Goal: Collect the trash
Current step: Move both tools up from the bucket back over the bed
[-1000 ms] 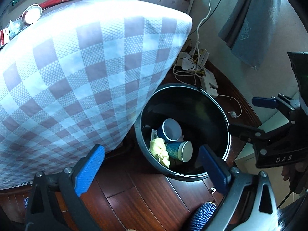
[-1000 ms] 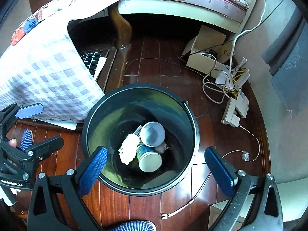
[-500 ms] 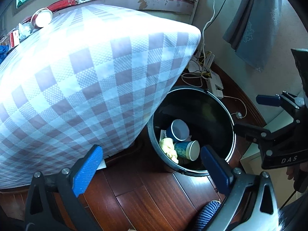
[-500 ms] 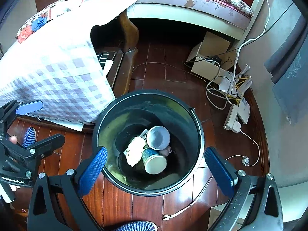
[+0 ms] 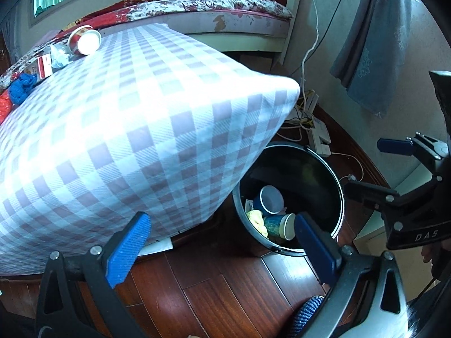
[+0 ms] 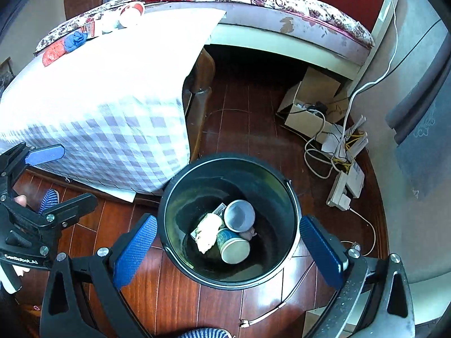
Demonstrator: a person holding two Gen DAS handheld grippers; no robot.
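Observation:
A black trash bin (image 6: 291, 197) stands on the wood floor beside a table with a checked cloth (image 5: 141, 129). In the bin lie two paper cups (image 6: 234, 249) and crumpled paper (image 6: 207, 232); they also show in the left wrist view (image 5: 279, 225). On the far end of the table lie a red cup (image 5: 84, 39), a white wad (image 5: 59, 57), a blue wad (image 5: 21, 88) and a red wrapper (image 6: 53, 52). My left gripper (image 5: 220, 245) is open and empty by the table's corner. My right gripper (image 6: 225, 249) is open and empty above the bin.
A bed (image 6: 282, 17) runs along the back. A cardboard box (image 6: 307, 112), cables and a power strip (image 6: 345, 188) lie on the floor right of the bin. A grey cloth (image 5: 375, 42) hangs on the right wall. A carved table leg (image 6: 200, 95) stands behind the bin.
Both grippers have pulled back and risen from the bin; the table top and its trash have come into view. Both stay open and empty.

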